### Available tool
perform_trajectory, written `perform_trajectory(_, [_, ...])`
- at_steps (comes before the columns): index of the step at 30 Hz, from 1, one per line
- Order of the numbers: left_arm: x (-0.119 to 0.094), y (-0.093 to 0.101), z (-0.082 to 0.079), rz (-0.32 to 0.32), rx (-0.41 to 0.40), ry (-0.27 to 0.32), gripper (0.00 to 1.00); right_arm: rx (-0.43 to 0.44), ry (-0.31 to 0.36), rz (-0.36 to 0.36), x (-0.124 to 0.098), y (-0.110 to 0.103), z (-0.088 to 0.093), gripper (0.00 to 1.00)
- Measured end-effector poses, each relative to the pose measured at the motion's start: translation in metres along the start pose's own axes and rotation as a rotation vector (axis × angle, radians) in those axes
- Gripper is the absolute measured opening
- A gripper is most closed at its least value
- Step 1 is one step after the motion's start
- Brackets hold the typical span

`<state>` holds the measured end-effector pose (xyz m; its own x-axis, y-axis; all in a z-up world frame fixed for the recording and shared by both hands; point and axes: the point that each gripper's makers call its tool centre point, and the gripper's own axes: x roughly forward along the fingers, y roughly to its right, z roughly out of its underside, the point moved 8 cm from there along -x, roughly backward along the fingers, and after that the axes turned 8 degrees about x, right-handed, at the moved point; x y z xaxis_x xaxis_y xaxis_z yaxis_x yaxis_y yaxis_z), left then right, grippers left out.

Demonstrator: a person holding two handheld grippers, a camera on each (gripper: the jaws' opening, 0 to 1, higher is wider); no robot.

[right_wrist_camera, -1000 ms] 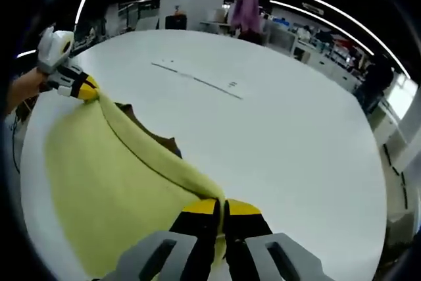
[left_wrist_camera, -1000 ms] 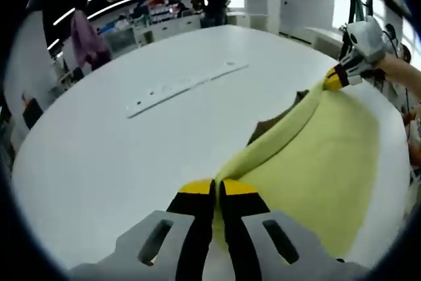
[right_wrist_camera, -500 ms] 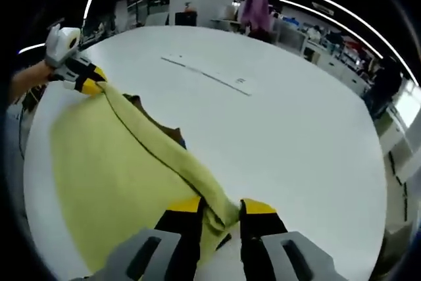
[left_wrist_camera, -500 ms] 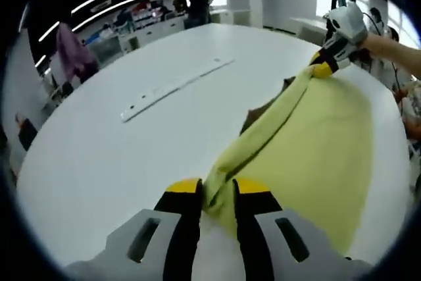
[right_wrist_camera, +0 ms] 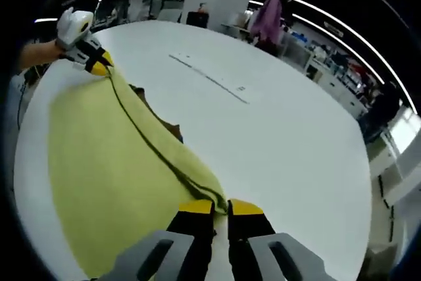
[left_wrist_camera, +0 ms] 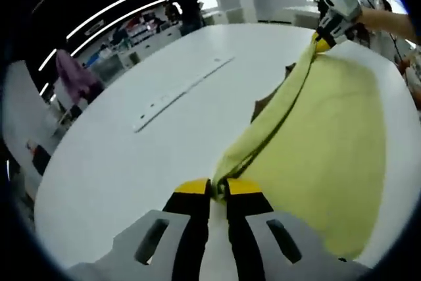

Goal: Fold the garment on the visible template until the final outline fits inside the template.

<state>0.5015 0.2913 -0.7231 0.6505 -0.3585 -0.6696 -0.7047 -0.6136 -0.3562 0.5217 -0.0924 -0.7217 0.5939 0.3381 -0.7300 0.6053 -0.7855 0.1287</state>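
While both jaws pinch yellow garment (left_wrist_camera: 329,136) edge, brown template (left_wrist_camera: 263,104) seemingly underneath, white strip (left_wrist_camera: 181,90) apart.

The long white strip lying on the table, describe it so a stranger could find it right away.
On the big round white table, look past the yellow garment. The thin flat white strip lies alone on bare tabletop, apart from the cloth, straight, rigid-looking and with small dark marks.

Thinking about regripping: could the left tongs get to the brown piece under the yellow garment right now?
Probably not: the left tongs are shut on the yellow garment, whose raised fold covers most of the brown piece.
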Motion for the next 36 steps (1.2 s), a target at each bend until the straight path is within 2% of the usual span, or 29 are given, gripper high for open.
perform_trajectory(2, [0.000, -0.001, 0.000, -0.012, 0.004, 0.003, 0.03, 0.021, 0.006, 0.006, -0.001, 0.003, -0.001, 0.02])
perform_trajectory(5, [-0.001, -0.005, 0.000, -0.031, -0.005, 0.005, 0.03, 0.098, 0.027, 0.015, -0.001, 0.007, -0.002, 0.02])
perform_trajectory(7, [0.002, -0.007, -0.001, -0.023, -0.101, 0.019, 0.02, 0.173, 0.043, 0.011, 0.002, 0.010, -0.003, 0.02])
perform_trajectory(11, [0.008, -0.017, 0.001, -0.062, -0.236, 0.036, 0.03, 0.237, 0.044, 0.024, 0.009, 0.012, -0.002, 0.03])
perform_trajectory(15, [0.015, -0.020, 0.006, -0.089, -0.318, 0.039, 0.04, 0.308, 0.035, 0.032, 0.017, 0.014, 0.002, 0.03])
perform_trajectory(18, [0.018, -0.021, 0.010, -0.099, -0.388, 0.027, 0.04, 0.467, 0.050, 0.048, 0.022, 0.016, 0.004, 0.04])
perform_trajectory(20, [0.017, -0.023, 0.012, -0.114, -0.425, 0.027, 0.06, 0.480, 0.049, 0.071, 0.022, 0.020, 0.004, 0.04])
perform_trajectory(23, [0.014, -0.025, 0.012, -0.128, -0.416, 0.032, 0.08, 0.504, 0.071, 0.074, 0.020, 0.020, 0.001, 0.06])
perform_trajectory(25, [0.010, -0.025, 0.011, -0.131, -0.420, 0.036, 0.12, 0.514, 0.071, 0.062, 0.019, 0.019, 0.000, 0.12])
perform_trajectory(27, [0.006, -0.026, 0.009, -0.121, -0.436, 0.056, 0.16, 0.538, 0.069, 0.051, 0.016, 0.017, 0.000, 0.19])
perform_trajectory(30, [-0.001, -0.024, 0.006, -0.100, -0.476, 0.096, 0.21, 0.547, 0.059, 0.024, 0.012, 0.014, 0.002, 0.25])
perform_trajectory(36, [-0.011, -0.015, 0.001, -0.051, -0.452, 0.116, 0.35, 0.515, 0.045, -0.037, -0.003, -0.005, 0.000, 0.43])
